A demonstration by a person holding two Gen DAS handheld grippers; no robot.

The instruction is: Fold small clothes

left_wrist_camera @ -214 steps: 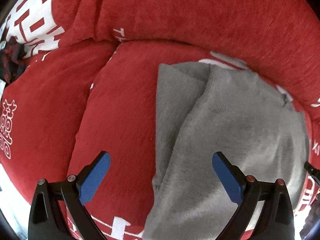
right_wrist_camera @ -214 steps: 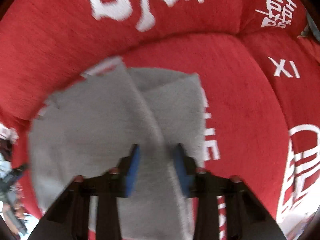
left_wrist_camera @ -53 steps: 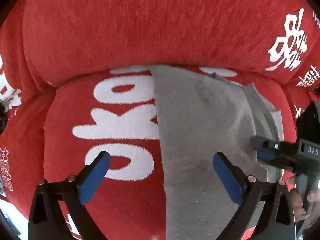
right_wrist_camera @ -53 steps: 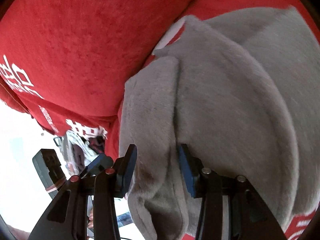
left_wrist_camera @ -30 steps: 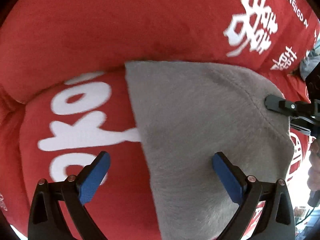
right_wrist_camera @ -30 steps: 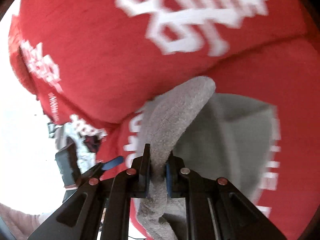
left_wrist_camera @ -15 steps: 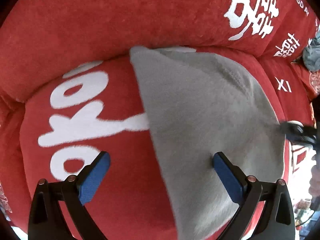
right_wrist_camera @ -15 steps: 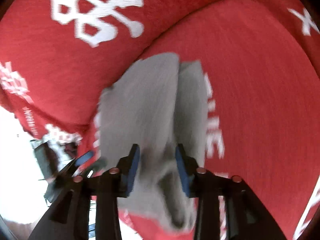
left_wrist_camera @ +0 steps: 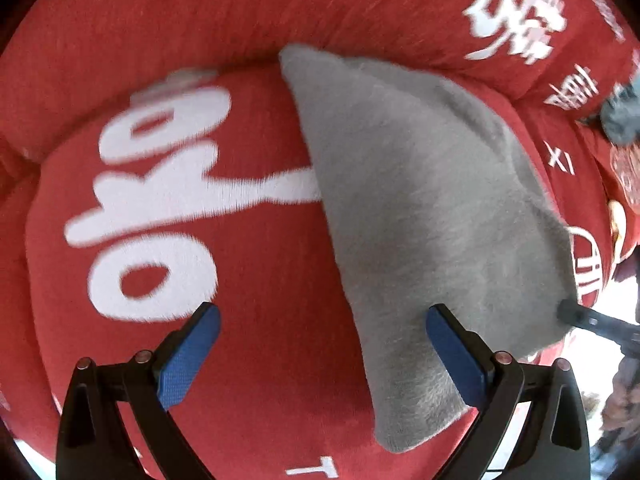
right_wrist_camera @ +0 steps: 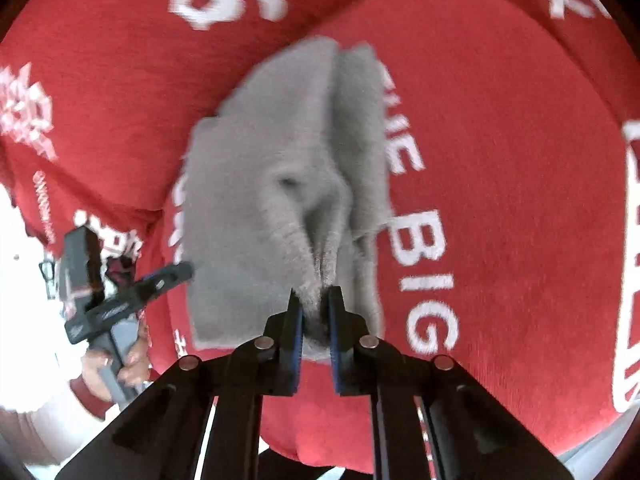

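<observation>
Right wrist | right tool [right_wrist_camera: 315, 300] just closed, pinching grey garment [right_wrist_camera: 280, 184] (steeply downward) | left tool [left_wrist_camera: 320, 344] spread

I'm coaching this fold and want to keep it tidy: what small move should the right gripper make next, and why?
Probably lift the pinched edge slightly and carry it across the grey garment. The right gripper has just closed its jaws on a bunched ridge of cloth at the near edge, while the left gripper hangs open over the garment's other side on the red cushion, holding nothing.
</observation>
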